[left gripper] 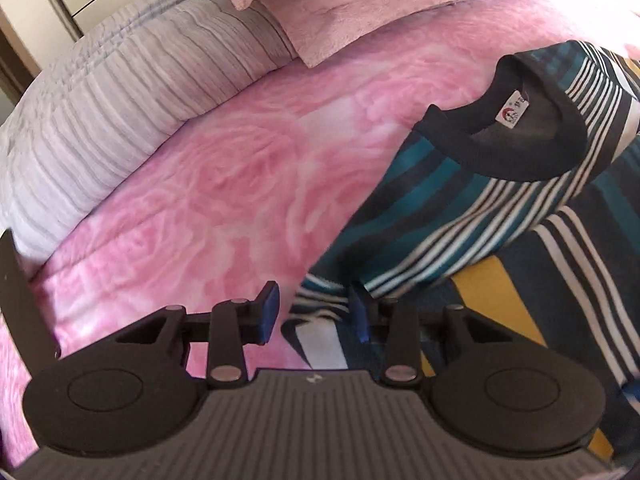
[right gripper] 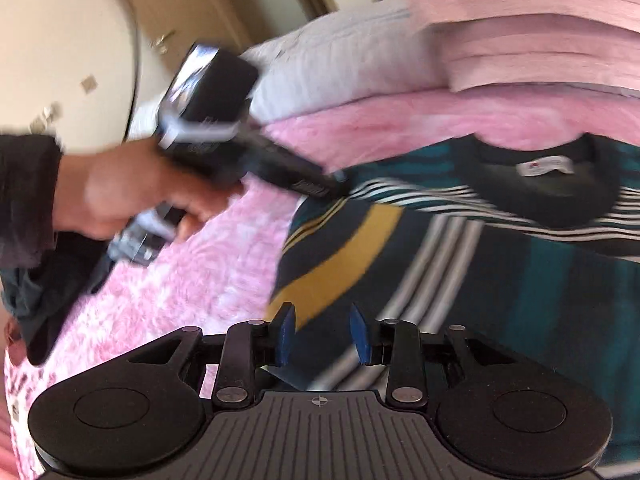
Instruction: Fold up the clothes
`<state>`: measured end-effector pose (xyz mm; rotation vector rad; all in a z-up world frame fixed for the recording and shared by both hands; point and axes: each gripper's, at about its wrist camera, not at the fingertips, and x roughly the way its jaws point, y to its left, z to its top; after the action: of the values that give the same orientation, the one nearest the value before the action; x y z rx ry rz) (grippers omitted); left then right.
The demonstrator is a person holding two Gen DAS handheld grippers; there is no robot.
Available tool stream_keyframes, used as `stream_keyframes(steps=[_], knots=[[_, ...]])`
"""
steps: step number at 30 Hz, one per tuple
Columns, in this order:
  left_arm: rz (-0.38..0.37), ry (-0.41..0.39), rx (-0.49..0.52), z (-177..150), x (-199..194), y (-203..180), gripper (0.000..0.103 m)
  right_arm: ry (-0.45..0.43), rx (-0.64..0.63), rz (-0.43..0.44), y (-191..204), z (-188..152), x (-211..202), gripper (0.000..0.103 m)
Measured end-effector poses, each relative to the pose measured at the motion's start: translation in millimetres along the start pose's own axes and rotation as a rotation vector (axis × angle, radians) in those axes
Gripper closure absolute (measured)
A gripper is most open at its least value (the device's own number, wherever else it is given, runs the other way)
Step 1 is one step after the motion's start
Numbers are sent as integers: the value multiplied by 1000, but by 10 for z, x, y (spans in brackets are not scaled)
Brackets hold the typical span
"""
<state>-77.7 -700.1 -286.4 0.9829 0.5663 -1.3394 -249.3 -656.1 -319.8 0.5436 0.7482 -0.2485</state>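
A striped sweater in teal, navy, white and yellow lies on the pink bed, its dark collar with a white label facing up and one sleeve folded across the body. My left gripper is open over the sweater's left edge, with cloth between the blue pads but not clamped. My right gripper is open just above the sweater, near a yellow stripe. The right wrist view also shows the left gripper's body and the hand holding it, at the sweater's left edge.
A pink floral bedspread covers the bed. A rolled grey-white quilt lies at the back left, and pink folded blankets are stacked at the head. A cream wardrobe stands beyond the bed.
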Motion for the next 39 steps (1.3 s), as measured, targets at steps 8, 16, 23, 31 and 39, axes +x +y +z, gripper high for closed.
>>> stream_keyframes(steps=[8,16,23,31,39], knots=[[-40,-11,45,80,41,67,64,54,-100,-38,226,-253,61,69],[-59,-53,-34,-125,-568,-34,68,94,21,-35,69,-248,-196,69],[-110,40,60,-509,-606,-695,67,-51,179,-143,-387,-374,-965,69],[-69,34,129,-157,-903,-1066,67,-249,635,-509,-2172,-690,-2443,43],[-152,59,185,64,-1190,-2065,64,-476,866,-882,-3697,-796,-3224,43]])
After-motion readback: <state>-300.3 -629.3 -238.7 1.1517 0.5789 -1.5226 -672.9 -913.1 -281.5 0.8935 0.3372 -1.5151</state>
